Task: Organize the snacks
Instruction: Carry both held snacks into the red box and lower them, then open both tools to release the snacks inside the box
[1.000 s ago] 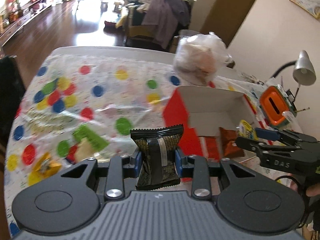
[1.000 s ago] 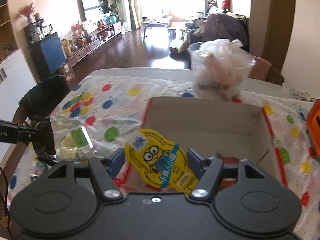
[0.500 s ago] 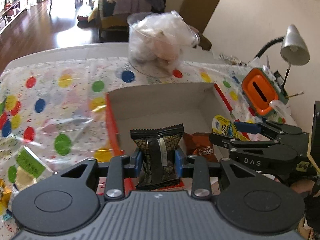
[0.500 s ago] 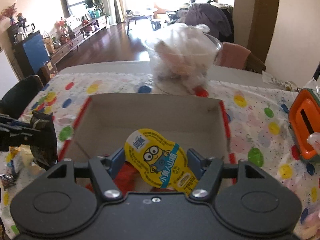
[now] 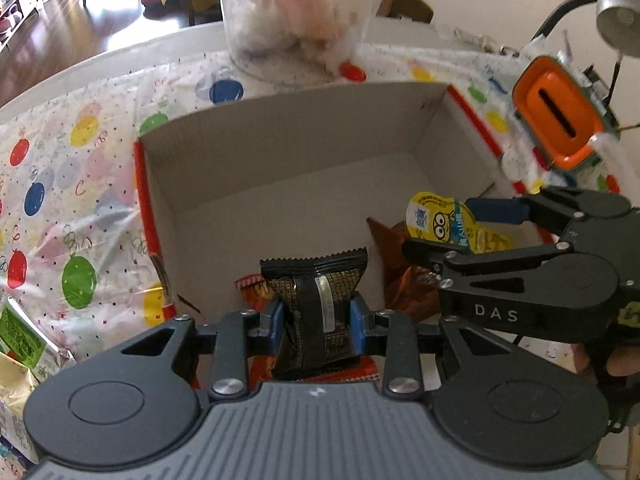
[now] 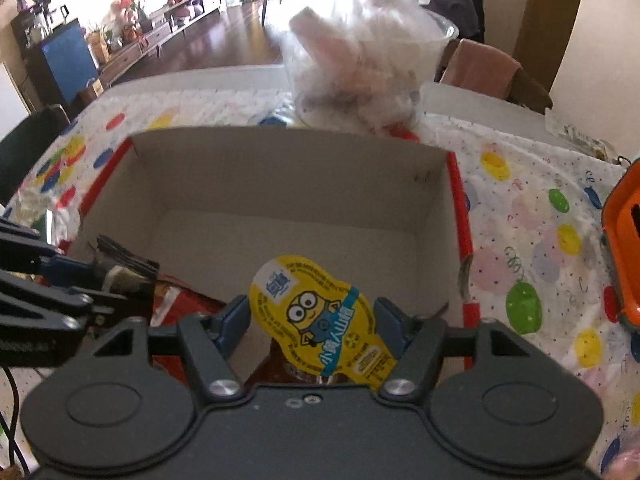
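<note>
My left gripper [image 5: 317,316] is shut on a black and gold snack packet [image 5: 316,300] and holds it over the near edge of an open cardboard box [image 5: 280,136] with red outer sides. My right gripper [image 6: 312,320] is shut on a yellow Minions snack pack [image 6: 320,320] and holds it over the box's near right part. The right gripper [image 5: 460,236] shows in the left wrist view with the Minions pack [image 5: 440,224]. The left gripper [image 6: 108,280] shows at the left of the right wrist view. Red and orange snack bags [image 5: 404,280] lie in the box's near end.
The box stands on a polka-dot tablecloth [image 5: 72,184]. A clear tub with a plastic bag [image 5: 300,16] stands behind the box. An orange container [image 5: 556,120] and a desk lamp [image 5: 616,12] are at the right. More snack packets [image 5: 20,340] lie at the left.
Both grippers have moved forward over the box with their snacks still held. The left gripper swung right from the tablecloth to the box. The box now fills both views.
</note>
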The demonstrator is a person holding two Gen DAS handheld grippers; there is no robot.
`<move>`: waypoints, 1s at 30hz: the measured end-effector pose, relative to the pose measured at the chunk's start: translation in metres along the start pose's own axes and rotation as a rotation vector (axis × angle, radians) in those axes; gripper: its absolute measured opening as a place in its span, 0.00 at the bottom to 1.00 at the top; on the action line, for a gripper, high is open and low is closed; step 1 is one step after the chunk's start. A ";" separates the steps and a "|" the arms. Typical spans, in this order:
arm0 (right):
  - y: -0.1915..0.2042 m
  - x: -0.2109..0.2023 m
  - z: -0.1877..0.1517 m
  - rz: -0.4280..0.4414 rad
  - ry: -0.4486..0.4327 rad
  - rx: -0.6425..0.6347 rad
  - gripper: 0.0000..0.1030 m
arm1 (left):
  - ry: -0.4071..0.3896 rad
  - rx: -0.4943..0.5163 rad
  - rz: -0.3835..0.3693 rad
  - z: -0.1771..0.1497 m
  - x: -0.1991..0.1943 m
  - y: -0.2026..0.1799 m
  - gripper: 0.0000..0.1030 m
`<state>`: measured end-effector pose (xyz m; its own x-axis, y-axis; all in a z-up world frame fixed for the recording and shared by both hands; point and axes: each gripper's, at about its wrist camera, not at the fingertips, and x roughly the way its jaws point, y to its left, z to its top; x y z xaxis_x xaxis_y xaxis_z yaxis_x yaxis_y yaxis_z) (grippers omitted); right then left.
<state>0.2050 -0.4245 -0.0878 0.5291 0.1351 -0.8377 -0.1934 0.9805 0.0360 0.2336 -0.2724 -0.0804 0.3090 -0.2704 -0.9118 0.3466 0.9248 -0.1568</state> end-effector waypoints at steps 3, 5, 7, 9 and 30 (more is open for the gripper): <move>-0.003 0.003 -0.001 0.011 0.014 0.006 0.65 | 0.020 0.012 0.013 -0.001 0.008 -0.004 0.31; -0.004 0.005 -0.001 0.015 0.017 0.008 0.65 | 0.029 0.019 0.022 -0.001 0.012 -0.005 0.31; -0.006 0.007 -0.002 0.016 0.021 0.012 0.65 | 0.033 0.023 0.027 -0.002 0.014 -0.006 0.31; -0.007 0.007 -0.003 0.019 0.026 0.019 0.66 | 0.035 0.023 0.035 -0.003 0.016 -0.006 0.31; 0.005 -0.052 -0.012 0.049 -0.085 0.092 0.79 | -0.138 -0.002 0.010 -0.020 -0.044 0.010 0.54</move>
<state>0.1665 -0.4288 -0.0508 0.5897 0.1910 -0.7847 -0.1464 0.9808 0.1287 0.2060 -0.2463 -0.0492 0.4315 -0.2956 -0.8523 0.3410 0.9281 -0.1493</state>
